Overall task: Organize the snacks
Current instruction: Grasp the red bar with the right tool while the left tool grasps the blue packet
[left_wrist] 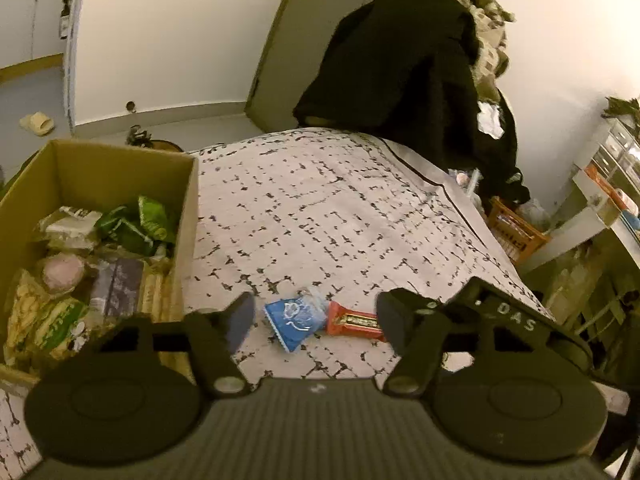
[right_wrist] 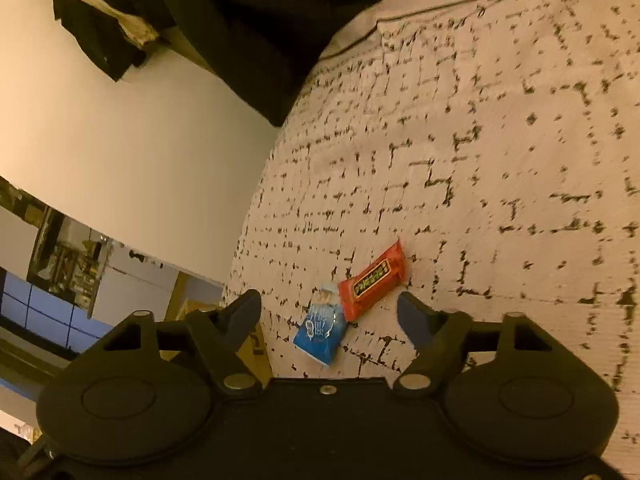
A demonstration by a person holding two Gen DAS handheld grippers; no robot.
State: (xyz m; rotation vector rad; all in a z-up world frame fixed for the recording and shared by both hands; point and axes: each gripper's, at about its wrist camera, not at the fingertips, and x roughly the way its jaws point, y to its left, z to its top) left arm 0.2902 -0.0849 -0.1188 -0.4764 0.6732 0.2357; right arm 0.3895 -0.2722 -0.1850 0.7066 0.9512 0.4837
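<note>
Blue packet [left_wrist: 290, 322] touching red bar [left_wrist: 352, 322] — cardboard box [left_wrist: 120, 160] left, bedspread [left_wrist: 340, 208] beyond bare.

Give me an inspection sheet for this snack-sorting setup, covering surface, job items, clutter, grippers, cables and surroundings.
Surface: patterned bedspread, pale with dark marks, mostly bare.
Job's things: blue snack packet and red chocolate bar lie flat, ends meeting; cardboard box at the left holds many snacks, among them green bags.
Clutter: black garment draped at the far end of the bedspread.
Grippers: left gripper open, both snacks showing between its fingers, pads not touching; right gripper open, short of the same pair.
Cables: nothing seen.
Surroundings: white wall; orange crate on the floor at the right; slipper far left.
</note>
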